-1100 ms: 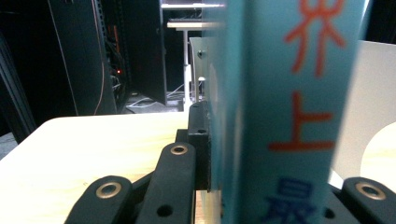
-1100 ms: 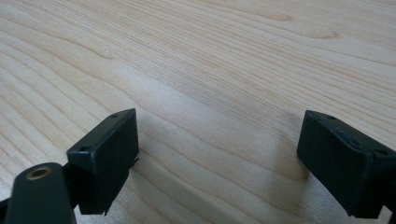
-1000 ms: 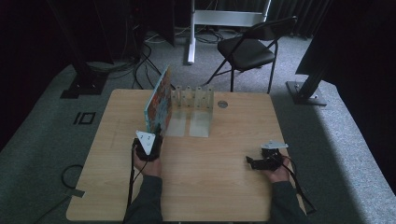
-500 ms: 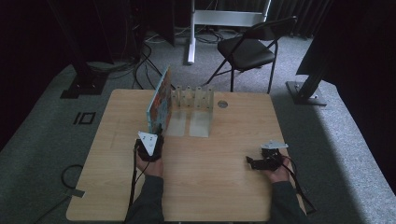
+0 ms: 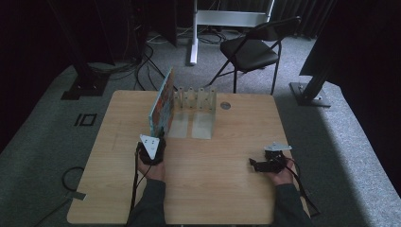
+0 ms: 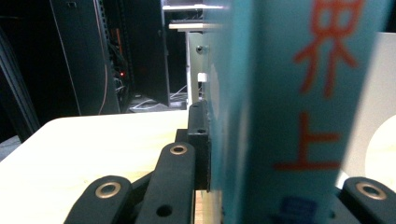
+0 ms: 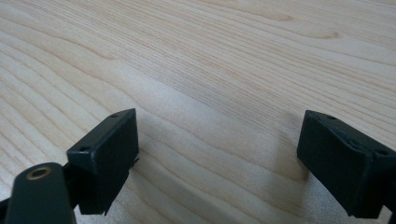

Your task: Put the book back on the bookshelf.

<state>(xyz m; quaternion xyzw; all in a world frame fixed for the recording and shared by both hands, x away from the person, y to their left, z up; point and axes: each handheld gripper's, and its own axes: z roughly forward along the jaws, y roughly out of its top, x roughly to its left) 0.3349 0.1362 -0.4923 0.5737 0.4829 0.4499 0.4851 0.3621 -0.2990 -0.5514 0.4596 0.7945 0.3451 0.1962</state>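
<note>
My left gripper clamps the thin teal picture book with orange lettering upright on the wooden table, beside the white slotted rack, probably for slotting; right gripper rests released, jaws apart.

A wooden table stands on grey carpet. Near its far edge sits a small round disc. Beyond the table is a black folding chair, and behind that a white stand with a crossbar. Black cables trail over the carpet at the far left, near a dark post base. Another dark post base stands at the right.
</note>
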